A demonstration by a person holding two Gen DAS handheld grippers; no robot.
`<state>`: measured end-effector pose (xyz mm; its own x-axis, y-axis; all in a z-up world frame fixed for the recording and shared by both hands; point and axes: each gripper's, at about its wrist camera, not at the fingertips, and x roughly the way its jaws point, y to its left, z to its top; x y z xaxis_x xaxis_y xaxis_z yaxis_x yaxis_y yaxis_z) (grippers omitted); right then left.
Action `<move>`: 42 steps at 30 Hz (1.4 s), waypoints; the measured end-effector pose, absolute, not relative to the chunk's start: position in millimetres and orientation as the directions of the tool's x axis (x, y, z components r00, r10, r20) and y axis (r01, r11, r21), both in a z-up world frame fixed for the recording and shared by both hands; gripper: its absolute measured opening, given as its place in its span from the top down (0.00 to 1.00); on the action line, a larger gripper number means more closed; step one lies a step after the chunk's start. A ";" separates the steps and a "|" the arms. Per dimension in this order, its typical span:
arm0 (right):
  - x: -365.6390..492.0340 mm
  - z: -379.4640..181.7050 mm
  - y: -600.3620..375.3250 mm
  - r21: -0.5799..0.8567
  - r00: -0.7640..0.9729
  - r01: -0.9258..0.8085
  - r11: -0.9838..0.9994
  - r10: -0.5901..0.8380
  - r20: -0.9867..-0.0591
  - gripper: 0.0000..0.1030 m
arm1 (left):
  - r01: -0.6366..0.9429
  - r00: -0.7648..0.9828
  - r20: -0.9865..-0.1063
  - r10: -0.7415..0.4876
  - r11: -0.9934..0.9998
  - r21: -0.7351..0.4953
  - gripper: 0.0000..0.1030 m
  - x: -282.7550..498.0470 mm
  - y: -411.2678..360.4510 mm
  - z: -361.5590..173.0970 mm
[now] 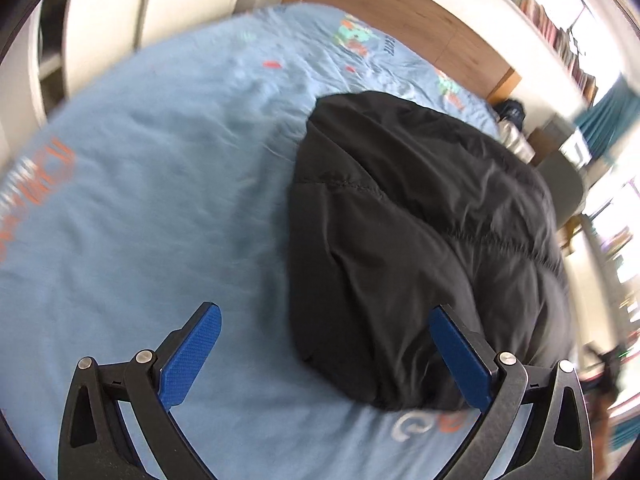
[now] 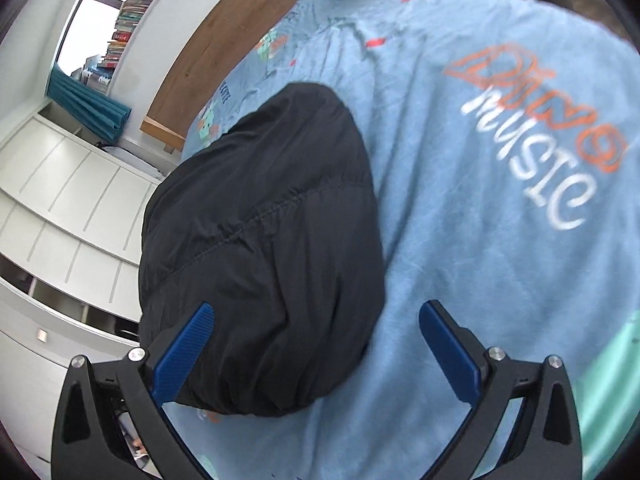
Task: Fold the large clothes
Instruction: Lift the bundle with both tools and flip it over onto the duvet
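A black padded jacket lies in a compact folded bundle on a light blue bedsheet. It also shows in the right wrist view. My left gripper is open and empty, held above the bundle's near left edge, its right finger over the jacket. My right gripper is open and empty, held above the bundle's near right edge, its left finger over the jacket. Neither gripper touches the fabric as far as I can tell.
The bedsheet carries orange and white printed lettering. A wooden headboard runs along the far side. White drawers stand beside the bed. Book shelves and a teal curtain line the wall.
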<state>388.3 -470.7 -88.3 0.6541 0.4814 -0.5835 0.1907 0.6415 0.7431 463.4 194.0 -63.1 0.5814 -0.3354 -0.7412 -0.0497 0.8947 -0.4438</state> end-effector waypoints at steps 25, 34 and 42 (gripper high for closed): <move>490.9 -148.9 -395.1 0.860 0.530 0.038 0.508 0.720 -0.448 0.00 | -0.016 0.358 -0.521 -0.775 0.553 -0.833 0.01 536.0 131.9 -146.0; 495.2 -105.0 -376.1 0.824 0.546 -0.016 0.567 0.695 -0.467 0.44 | 0.007 0.446 -0.505 -0.739 0.567 -0.824 0.54 524.2 108.9 -103.9; 503.1 -8.4 -343.5 0.773 0.608 -0.182 0.608 0.687 -0.398 0.65 | 0.188 0.488 -0.400 -0.776 0.541 -0.820 0.67 512.2 77.5 -11.9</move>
<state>503.1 -343.5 -8.3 0.6083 0.6869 -0.3976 -0.1818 0.6082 0.7727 512.2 77.5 -11.9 0.4876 -0.7759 -0.4003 0.1876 0.5409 -0.8199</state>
